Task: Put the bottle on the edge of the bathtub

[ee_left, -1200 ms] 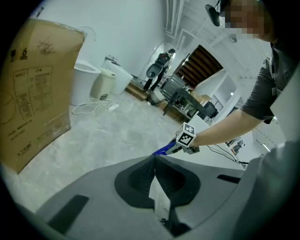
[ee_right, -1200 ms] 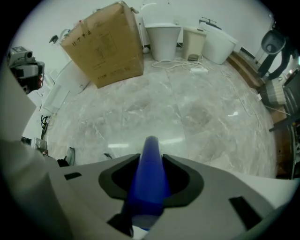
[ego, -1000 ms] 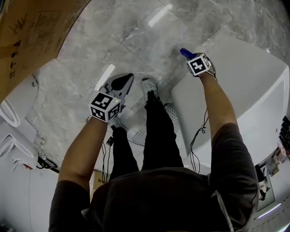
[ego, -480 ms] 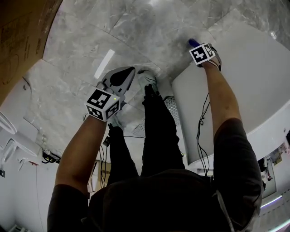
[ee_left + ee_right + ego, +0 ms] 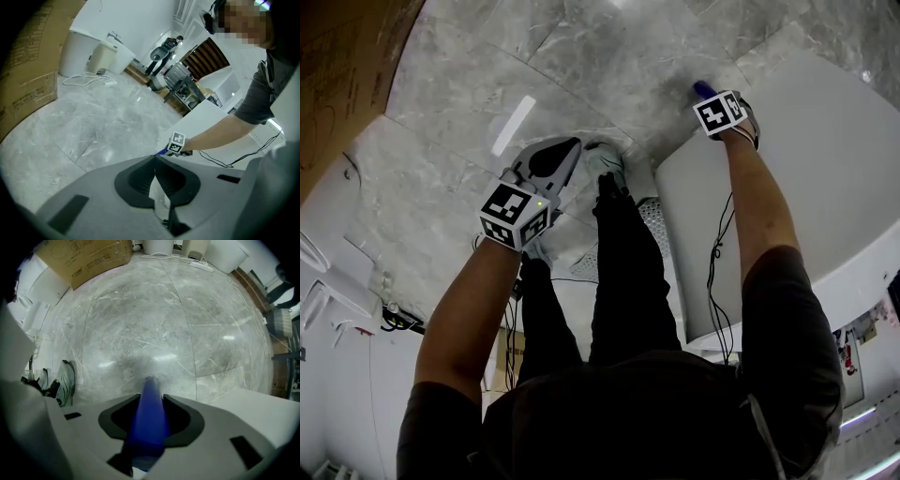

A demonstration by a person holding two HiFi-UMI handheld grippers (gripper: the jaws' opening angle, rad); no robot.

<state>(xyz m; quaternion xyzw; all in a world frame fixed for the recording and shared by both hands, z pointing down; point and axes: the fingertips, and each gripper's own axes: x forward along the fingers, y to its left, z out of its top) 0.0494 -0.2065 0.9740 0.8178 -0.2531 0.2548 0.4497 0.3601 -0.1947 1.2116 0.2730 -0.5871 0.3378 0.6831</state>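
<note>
A blue bottle (image 5: 149, 420) lies lengthwise between the jaws of my right gripper (image 5: 151, 414), which is shut on it; its tip points out over the grey marble floor. In the head view the bottle (image 5: 704, 90) pokes out past the right gripper (image 5: 712, 101), which hangs over the near corner of the white bathtub edge (image 5: 787, 169). My left gripper (image 5: 564, 157) hovers over the floor by the person's shoes, jaws together with nothing between them. In the left gripper view the left gripper (image 5: 155, 161) looks toward the right gripper's marker cube (image 5: 176, 143).
Grey marble floor (image 5: 487, 103) fills the middle. A cardboard box (image 5: 342, 66) stands at the upper left, a white toilet (image 5: 84, 51) beyond it. The person's legs and shoes (image 5: 605, 164) stand between the grippers. A cable (image 5: 717, 253) trails along the right arm.
Compared with a second ago, the right gripper with the bottle sits slightly farther out along the tub corner. The left gripper holds almost the same place.
</note>
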